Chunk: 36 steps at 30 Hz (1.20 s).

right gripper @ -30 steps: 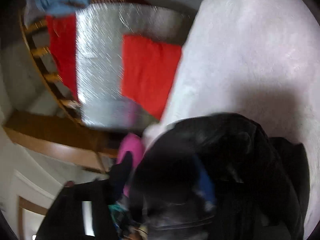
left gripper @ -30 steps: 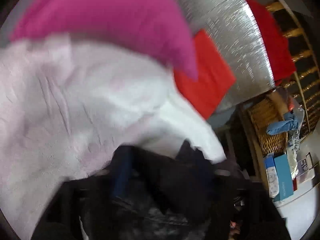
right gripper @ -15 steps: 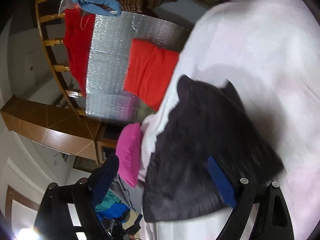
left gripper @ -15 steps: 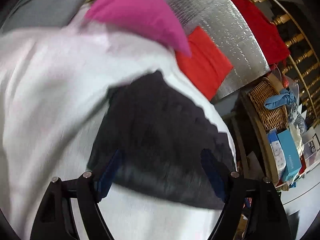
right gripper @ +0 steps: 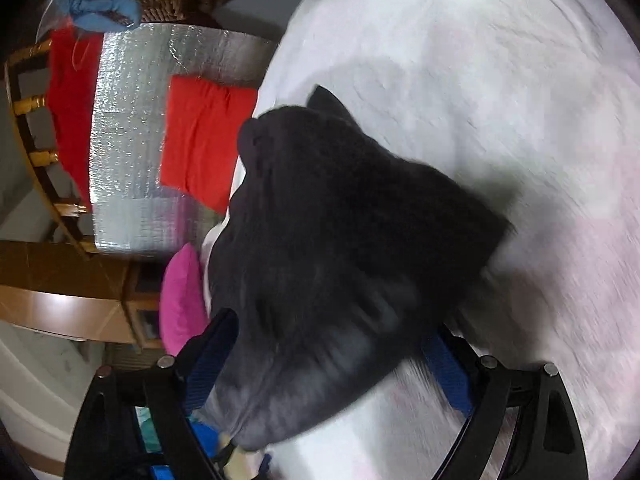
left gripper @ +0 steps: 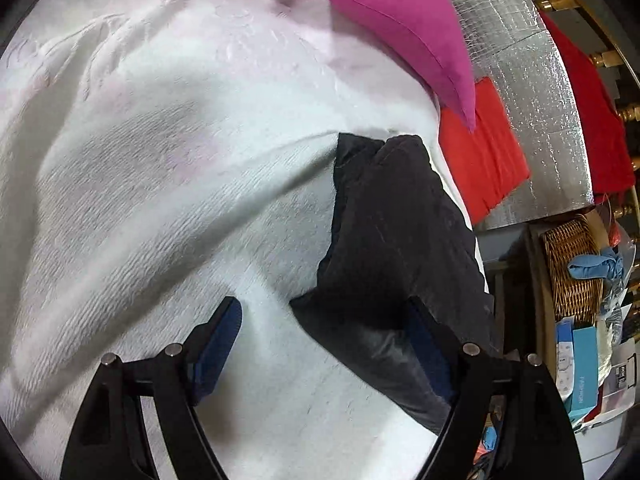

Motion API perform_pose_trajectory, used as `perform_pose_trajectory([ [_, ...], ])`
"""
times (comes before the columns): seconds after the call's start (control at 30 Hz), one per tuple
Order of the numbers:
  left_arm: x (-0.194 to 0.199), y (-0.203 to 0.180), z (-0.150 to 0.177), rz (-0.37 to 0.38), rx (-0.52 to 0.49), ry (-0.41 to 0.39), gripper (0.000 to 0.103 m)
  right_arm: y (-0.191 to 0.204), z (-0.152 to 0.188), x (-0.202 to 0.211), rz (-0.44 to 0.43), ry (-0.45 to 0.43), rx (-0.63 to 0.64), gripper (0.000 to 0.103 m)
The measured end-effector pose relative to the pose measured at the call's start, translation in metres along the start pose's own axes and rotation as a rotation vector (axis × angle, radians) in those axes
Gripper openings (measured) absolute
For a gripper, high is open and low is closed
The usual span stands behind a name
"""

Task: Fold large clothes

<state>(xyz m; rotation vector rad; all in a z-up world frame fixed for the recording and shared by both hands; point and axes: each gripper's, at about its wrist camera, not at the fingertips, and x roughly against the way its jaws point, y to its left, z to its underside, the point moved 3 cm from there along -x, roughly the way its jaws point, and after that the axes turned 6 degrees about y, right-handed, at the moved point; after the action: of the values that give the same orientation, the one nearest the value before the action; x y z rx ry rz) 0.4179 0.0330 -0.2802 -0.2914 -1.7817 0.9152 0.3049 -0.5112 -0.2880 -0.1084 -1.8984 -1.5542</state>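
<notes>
A black garment point(left gripper: 400, 232) lies folded into a compact block on the white bedspread point(left gripper: 160, 160), close to the bed's edge. My left gripper point(left gripper: 324, 340) is open just above the spread. The garment's near corner sits between its blue pads point(left gripper: 216, 344), and the right finger overlaps the cloth without pinching it. In the right wrist view the same black garment point(right gripper: 340, 220) fills the middle. My right gripper point(right gripper: 328, 360) straddles its near end with the jaws wide and open, the pads clear of the fabric.
A magenta pillow point(left gripper: 400, 20) rests at the head of the bed. Beside the bed lies a silver foil mat point(left gripper: 532, 80) with a red cloth point(left gripper: 480, 152) on it. Further off stand a wicker basket point(left gripper: 572, 272), several boxes point(left gripper: 580, 364) and a wooden railing.
The black garment, bunched up close to both cameras a second ago, now lies flat on the bedspread. Both grippers have let go of it, widened and drawn back.
</notes>
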Motion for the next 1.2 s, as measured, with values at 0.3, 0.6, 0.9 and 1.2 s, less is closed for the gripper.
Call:
perform_pose_trajectory([
  [0.3,-0.023,-0.008,-0.025,0.067,0.006,-0.043,0.082,0.022,-0.012,-0.022,0.101,-0.064,0.118,0.083],
  [0.6,-0.007,-0.041,-0.020,0.027,-0.186,-0.123,0.016,0.042,-0.007,0.002,0.128,-0.136,0.239,0.037],
  [0.9,0.024,-0.045,0.004,-0.030,-0.242,-0.115,0.014,0.038,0.017,0.032,0.120,-0.125,0.288,0.035],
  [1.2,0.053,-0.027,0.044,-0.086,-0.300,-0.106,0.014,0.015,0.053,0.074,0.108,-0.065,0.313,0.035],
])
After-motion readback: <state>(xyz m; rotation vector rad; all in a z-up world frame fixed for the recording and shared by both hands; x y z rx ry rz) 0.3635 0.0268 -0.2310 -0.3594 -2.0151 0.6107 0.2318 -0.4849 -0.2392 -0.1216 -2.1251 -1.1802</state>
